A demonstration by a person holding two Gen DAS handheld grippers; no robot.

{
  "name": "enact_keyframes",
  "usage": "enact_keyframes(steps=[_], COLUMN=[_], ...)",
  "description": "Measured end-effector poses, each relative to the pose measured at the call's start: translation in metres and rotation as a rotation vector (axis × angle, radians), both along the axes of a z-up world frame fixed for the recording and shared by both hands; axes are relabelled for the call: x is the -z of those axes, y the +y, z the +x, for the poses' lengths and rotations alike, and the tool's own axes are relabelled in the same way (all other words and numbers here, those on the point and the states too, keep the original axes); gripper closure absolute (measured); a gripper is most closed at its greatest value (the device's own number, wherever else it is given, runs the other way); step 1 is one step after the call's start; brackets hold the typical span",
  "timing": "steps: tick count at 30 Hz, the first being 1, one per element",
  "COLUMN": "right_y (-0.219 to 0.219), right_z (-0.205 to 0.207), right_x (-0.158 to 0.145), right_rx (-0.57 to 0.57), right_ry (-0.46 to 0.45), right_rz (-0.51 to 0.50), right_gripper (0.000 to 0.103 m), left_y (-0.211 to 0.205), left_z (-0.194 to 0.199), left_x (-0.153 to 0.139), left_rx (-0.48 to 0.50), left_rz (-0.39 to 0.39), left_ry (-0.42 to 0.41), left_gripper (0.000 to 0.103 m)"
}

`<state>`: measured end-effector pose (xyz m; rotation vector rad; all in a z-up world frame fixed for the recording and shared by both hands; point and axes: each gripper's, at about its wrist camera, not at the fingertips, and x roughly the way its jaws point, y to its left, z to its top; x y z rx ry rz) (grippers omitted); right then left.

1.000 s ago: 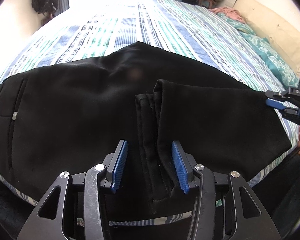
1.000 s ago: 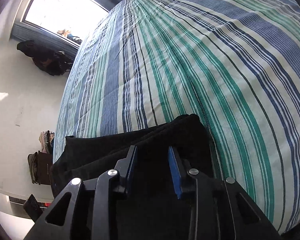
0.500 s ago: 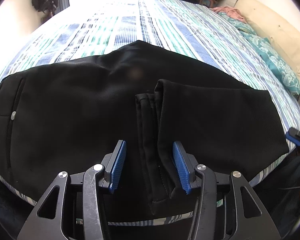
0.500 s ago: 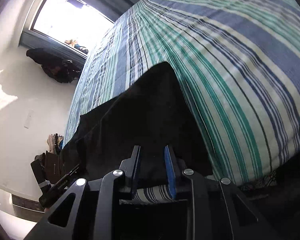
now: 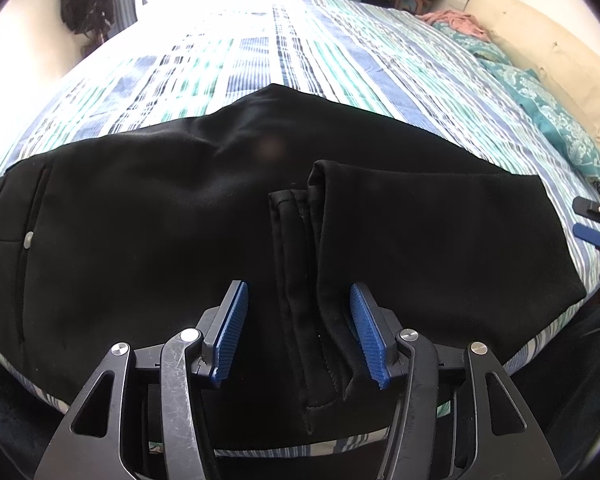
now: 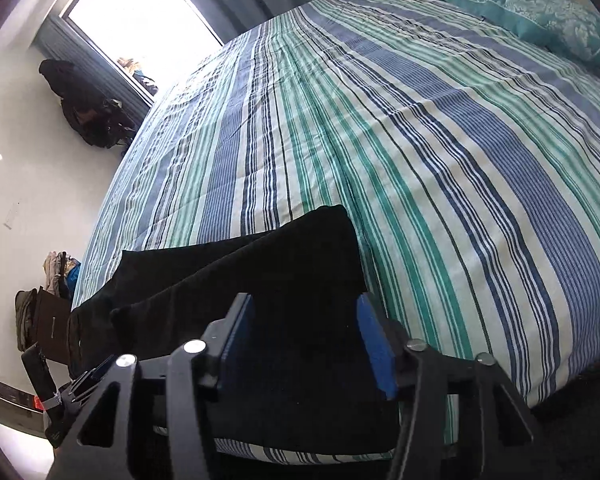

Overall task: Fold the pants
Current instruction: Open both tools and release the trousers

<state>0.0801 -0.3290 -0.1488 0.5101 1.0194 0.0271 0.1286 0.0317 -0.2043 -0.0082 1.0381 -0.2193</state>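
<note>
— Left wrist view: where are the pants (image 5: 148, 248)?
— Flat on the striped bed (image 5: 300, 60), near its edge, leg ends folded back over the middle.
— And the left gripper (image 5: 298, 334)?
— Jaws spread apart beside the hems, gripping nothing, I think to take them. The right gripper (image 6: 306, 346) is also released, over the folded end.

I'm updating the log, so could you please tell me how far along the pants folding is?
Done: the black fabric pants lie on the striped bedspread, leg cuffs folded over them. In hand: nothing; the left gripper and right gripper are open above the cloth. Left: the further fold.
</note>
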Motion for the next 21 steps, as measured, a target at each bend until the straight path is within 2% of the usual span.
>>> enact_keyframes(steps=[2, 4, 6, 8, 9, 10, 11, 14, 17, 21], right_y=[-0.002, -0.003, -0.004, -0.006, -0.008, -0.010, -0.010, -0.014, -0.022, -0.018], right_z=[0.005, 0.005, -0.015, -0.041, -0.053, -0.064, -0.071, -0.069, -0.069, -0.068], right_x=[0.020, 0.043, 0.031, 0.007, -0.004, -0.012, -0.018, -0.014, -0.001, -0.003], right_rx=[0.006, -0.010, 0.009, 0.050, 0.071, 0.096, 0.122, 0.143, 0.164, 0.165], right_ry=[0.062, 0.136, 0.024, -0.118, -0.173, -0.215, -0.244, -0.198, -0.153, -0.177], right_rz=[-0.016, -0.023, -0.033, -0.071, -0.097, -0.119, -0.135, -0.166, -0.161, -0.198], right_gripper=[0.028, 0.033, 0.033, 0.028, 0.013, 0.003, 0.000, 0.000, 0.000, 0.000], left_y=[0.001, 0.002, 0.004, 0.005, 0.004, 0.002, 0.000, 0.000, 0.007, 0.028], left_z=[0.000, -0.001, -0.002, -0.002, -0.002, -0.002, -0.003, -0.007, -0.013, -0.010], left_x=[0.000, 0.000, 0.000, 0.000, -0.001, -0.002, -0.004, -0.014, -0.023, -0.028], left_rx=[0.003, 0.005, 0.007, 0.010, 0.011, 0.010, 0.008, 0.009, -0.016, -0.112], left_rz=[-0.002, -0.003, -0.015, -0.045, -0.052, -0.053, -0.053, -0.078, -0.047, -0.045], left_ry=[-0.001, -0.005, -0.007, 0.002, 0.004, 0.002, -0.004, -0.039, -0.092, -0.109], left_gripper=[0.047, 0.043, 0.037, 0.028, 0.023, 0.020, 0.019, 0.018, 0.015, 0.013])
